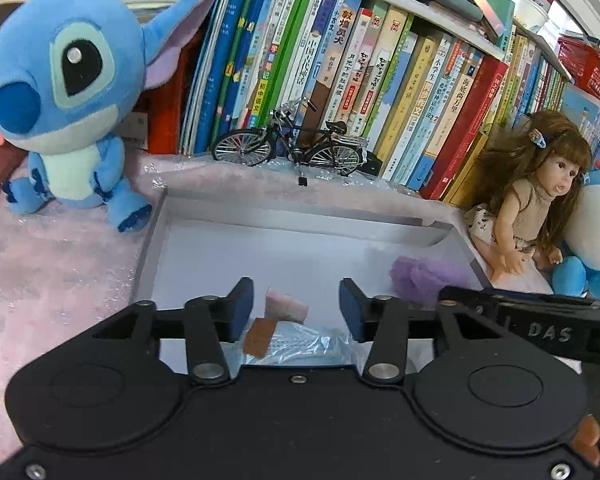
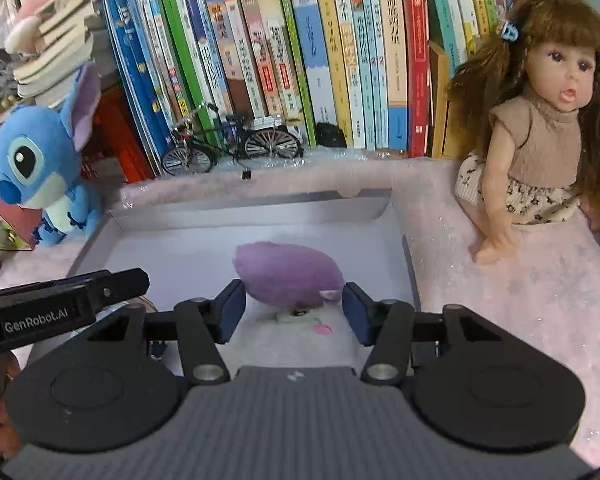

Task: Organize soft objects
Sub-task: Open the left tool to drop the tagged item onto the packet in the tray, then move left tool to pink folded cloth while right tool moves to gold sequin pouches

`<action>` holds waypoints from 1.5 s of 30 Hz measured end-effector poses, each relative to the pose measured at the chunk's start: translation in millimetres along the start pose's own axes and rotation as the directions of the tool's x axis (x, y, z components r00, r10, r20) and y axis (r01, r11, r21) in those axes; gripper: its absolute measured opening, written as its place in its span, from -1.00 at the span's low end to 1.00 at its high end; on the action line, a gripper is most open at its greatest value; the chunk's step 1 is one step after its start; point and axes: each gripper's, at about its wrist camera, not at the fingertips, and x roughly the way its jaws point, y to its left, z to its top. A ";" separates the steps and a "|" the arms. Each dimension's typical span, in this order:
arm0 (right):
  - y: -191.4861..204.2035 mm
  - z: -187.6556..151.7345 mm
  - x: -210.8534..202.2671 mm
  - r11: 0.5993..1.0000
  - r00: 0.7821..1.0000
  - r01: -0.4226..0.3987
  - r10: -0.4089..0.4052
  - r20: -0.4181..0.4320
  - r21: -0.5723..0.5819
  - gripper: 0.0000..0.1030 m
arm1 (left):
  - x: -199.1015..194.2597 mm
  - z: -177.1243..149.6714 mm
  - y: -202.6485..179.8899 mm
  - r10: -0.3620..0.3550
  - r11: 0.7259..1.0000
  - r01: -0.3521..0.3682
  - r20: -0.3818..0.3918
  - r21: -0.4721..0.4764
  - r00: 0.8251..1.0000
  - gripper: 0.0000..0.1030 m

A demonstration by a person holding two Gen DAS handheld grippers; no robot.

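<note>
We list, largest first: a long row of upright picture books (image 1: 340, 72) at the back; a shallow grey open box (image 2: 408, 248) on the pink fluffy cover (image 2: 520, 300); a blue plush alien toy (image 1: 64, 92) left of the box; a long-haired brown-clad doll (image 2: 540, 140) to its right; a black miniature bicycle (image 1: 292, 144) before the books. Inside the box we find a purple plush toy (image 2: 284, 276) and a small pink-white packet in clear wrap (image 1: 286, 308). Our left gripper (image 1: 296, 308) stands spread above the packet, untouching; our right gripper (image 2: 294, 308) stands spread about the purple plush, pads apart from it.
</note>
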 end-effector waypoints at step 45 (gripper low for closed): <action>27.4 -158.3 -133.2 0.957 0.970 0.029 0.043 0.239 -0.290 1.00 | -159.7 -145.7 13.5 -0.073 0.976 0.041 0.146 0.212 0.987 0.69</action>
